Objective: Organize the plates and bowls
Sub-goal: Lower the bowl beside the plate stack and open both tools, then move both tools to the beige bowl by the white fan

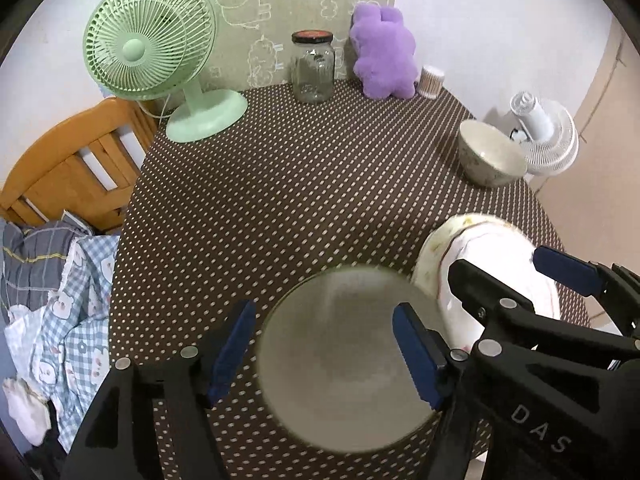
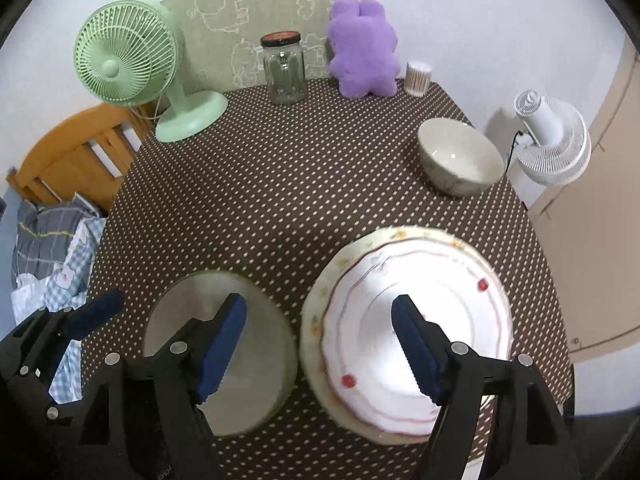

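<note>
We see both grippers low over the dotted table (image 1: 280, 184), neither holding anything. The left gripper (image 1: 324, 354) is open, its blue pads straddling a near bowl (image 1: 344, 364) seen from above; the bowl's left edge is clear of the left pad, while the right pad overlaps its right rim, contact unclear. The left view alone shows "DAS" printed on the right gripper's black body at lower right; we read no other writing. The right gripper (image 2: 318, 350) is also open, its right pad over a white plate (image 2: 416, 332) with a red rim line and red spots, its left pad over the near bowl (image 2: 218, 352). Only the right view shows that plate whole and stacked on a larger floral plate (image 2: 316, 320), which sits just beside the near bowl; in the left view the right gripper blocks most of the stack. The right view also catches the left gripper at far left. A second bowl (image 2: 460, 156) stands upright near the table's right edge, well apart from the stack. At the back we see a green fan (image 1: 148, 40), a lidded glass jar (image 1: 313, 68), a purple plush (image 1: 380, 52) and a swab tub (image 1: 431, 81). A white fan (image 2: 556, 136) stands off the table beyond the second bowl, a wooden chair (image 1: 76, 164) and bedding (image 1: 56, 280) to the left.
</note>
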A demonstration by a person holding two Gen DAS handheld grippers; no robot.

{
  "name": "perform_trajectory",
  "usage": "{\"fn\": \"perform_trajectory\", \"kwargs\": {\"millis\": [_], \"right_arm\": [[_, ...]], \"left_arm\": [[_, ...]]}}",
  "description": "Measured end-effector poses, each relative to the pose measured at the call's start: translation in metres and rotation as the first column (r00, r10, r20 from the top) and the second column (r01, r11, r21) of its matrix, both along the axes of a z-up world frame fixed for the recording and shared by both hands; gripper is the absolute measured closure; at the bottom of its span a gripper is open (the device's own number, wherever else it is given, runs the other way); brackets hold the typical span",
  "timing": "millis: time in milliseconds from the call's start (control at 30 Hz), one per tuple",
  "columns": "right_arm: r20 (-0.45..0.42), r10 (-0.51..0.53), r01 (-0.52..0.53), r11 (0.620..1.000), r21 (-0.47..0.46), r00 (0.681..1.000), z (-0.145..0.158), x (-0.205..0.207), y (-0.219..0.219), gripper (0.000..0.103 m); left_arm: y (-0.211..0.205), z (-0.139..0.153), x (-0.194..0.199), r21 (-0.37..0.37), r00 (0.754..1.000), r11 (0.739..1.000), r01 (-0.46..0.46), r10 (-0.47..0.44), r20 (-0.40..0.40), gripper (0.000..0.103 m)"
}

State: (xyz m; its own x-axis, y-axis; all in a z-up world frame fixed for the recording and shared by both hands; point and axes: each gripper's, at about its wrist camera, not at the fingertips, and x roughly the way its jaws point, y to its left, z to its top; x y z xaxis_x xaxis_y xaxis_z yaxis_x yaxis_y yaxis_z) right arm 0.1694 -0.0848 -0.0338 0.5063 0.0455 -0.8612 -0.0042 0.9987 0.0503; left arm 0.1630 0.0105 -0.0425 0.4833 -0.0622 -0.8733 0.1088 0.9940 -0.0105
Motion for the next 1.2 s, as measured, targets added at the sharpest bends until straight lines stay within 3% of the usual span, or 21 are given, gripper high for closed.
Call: {"fn": "perform_trajectory", "kwargs": {"millis": [333, 500, 667, 1200], "right_arm": [[0.031, 0.034, -0.035, 0.999, 0.011, 0.999, 0.016, 0.022, -0.054, 0.025], [0.036, 0.046, -0.046, 0.999, 0.020, 0.998, 0.021, 0.035, -0.080, 0.025], [0.061, 0.041, -0.042, 0.999, 0.006, 0.997, 0.027, 0.048, -0.102, 0.025], [0.096, 0.063, -0.066, 0.998, 0.023, 0.993, 0.027, 0.109, -0.180, 0.025]], "left_arm": [[-0.047, 0.013, 0.023, -0.036, 0.996, 0.996, -0.079, 0.080, 0.026, 0.030], [-0.069, 0.018, 0.035, -0.028, 0.994, 0.995, -0.098, 0.099, 0.045, 0.029], [-0.093, 0.024, 0.050, -0.007, 0.989, 0.992, -0.123, 0.123, 0.081, 0.021], [-0.167, 0.024, 0.109, 0.003, 0.980, 0.988, -0.153, 0.151, 0.125, 0.020]]}}
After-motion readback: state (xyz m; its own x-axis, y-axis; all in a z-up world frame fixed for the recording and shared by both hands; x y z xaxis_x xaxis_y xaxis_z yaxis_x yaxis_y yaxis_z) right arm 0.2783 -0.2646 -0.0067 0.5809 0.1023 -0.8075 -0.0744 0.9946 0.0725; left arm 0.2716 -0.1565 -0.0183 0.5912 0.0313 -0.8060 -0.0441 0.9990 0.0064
